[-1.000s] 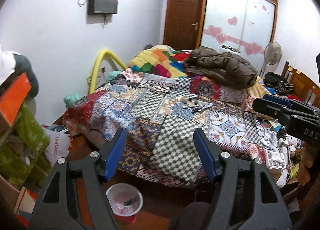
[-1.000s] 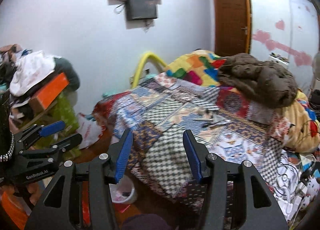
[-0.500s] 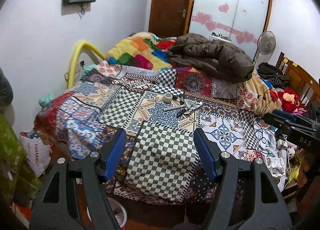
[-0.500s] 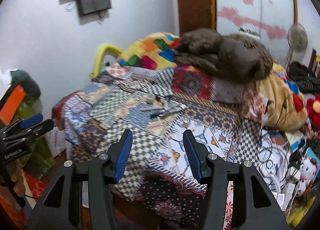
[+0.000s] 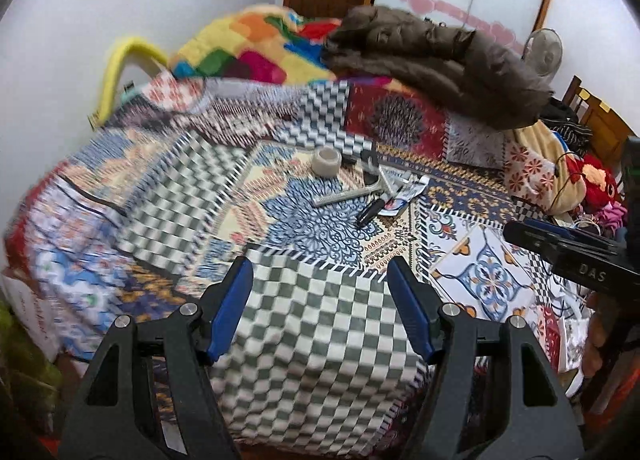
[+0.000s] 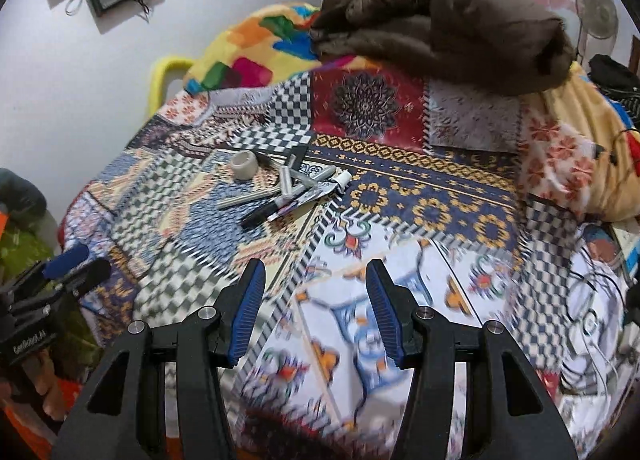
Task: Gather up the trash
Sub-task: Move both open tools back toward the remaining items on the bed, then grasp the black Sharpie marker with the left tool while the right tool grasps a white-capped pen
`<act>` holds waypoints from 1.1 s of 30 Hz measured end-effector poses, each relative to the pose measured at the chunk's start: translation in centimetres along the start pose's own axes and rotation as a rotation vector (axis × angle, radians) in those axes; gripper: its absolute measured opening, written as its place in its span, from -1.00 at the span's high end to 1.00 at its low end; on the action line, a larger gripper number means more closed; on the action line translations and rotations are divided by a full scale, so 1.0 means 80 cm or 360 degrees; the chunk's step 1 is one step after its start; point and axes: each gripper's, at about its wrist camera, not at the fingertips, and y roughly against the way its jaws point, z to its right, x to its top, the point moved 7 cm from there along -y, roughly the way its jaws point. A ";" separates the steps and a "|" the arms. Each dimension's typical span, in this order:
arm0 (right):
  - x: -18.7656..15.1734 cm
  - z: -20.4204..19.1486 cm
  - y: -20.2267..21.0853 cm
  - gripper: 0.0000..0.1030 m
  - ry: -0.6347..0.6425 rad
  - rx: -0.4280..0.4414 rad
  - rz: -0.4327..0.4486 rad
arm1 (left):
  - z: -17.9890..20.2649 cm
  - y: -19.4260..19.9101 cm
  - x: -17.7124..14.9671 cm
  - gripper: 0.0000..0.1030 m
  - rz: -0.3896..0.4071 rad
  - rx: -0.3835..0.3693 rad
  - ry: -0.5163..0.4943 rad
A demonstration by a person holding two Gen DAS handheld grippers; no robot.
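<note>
Presently both tongs are in the approach step, with no trash yet picked up. The left tongs [image 5: 320,296] stand apart and empty over the near edge of the bed [image 5: 132,196], above a grey-checked patch of the quilt; the right tongs [image 6: 316,300] likewise stand apart, somewhat narrower, with nothing between their pads, over the white-and-blue patch just beside it. The trash lies well beyond both, near the middle of the bed: a roll of tape [image 5: 326,162], a grey marker [image 6: 248,198], a black pen [image 6: 262,214] and crumpled wrappers [image 6: 320,186], piled so that they touch and overlap. The next move, by judgement, calls for carrying one pair of tongs forward and down to the pile and closing on a single piece without snagging the soft quilt. A brown jacket [image 6: 440,20] lies heaped at the far edge. Hard to make out: motion blur smears the near quilt in both views, the wrappers' print is unreadable, and no bin shows in either view, so where the trash should go is unknown.
</note>
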 end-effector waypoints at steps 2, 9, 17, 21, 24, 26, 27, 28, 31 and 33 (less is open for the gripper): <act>0.012 0.002 -0.030 0.05 0.0004 -0.0001 -0.0035 | 0.001 -0.029 0.001 -0.33 -0.0039 -0.0025 0.0018; 0.038 0.010 -0.121 0.06 -0.0112 0.0079 -0.0174 | 0.009 -0.104 0.007 -0.33 -0.0118 -0.0024 -0.0032; 0.052 0.007 -0.155 0.01 -0.0057 0.0028 -0.0159 | 0.019 -0.166 0.022 -0.14 -0.0222 -0.0127 -0.0079; 0.049 -0.003 -0.159 0.01 0.0158 -0.0049 -0.0138 | 0.033 -0.178 0.031 -0.02 -0.0213 -0.0159 -0.0146; 0.047 -0.001 -0.159 0.09 0.0224 -0.0054 -0.0123 | 0.047 -0.184 0.033 0.08 -0.0185 -0.0146 -0.0238; 0.046 0.006 -0.158 0.10 0.0225 -0.0059 -0.0140 | 0.057 -0.189 0.035 0.27 -0.0172 -0.0137 -0.0305; 0.045 0.009 -0.157 0.18 0.0219 -0.0055 -0.0142 | 0.062 -0.191 0.036 0.37 -0.0171 -0.0144 -0.0325; 0.043 0.013 -0.155 0.23 0.0221 -0.0065 -0.0144 | 0.068 -0.192 0.036 0.52 -0.0174 -0.0165 -0.0345; 0.034 0.030 -0.143 0.29 0.0204 -0.0054 -0.0164 | 0.078 -0.191 0.034 0.72 -0.0191 -0.0215 -0.0373; 0.028 0.040 -0.136 0.38 0.0187 -0.0053 -0.0186 | 0.087 -0.187 0.027 0.72 -0.0204 -0.0223 -0.0399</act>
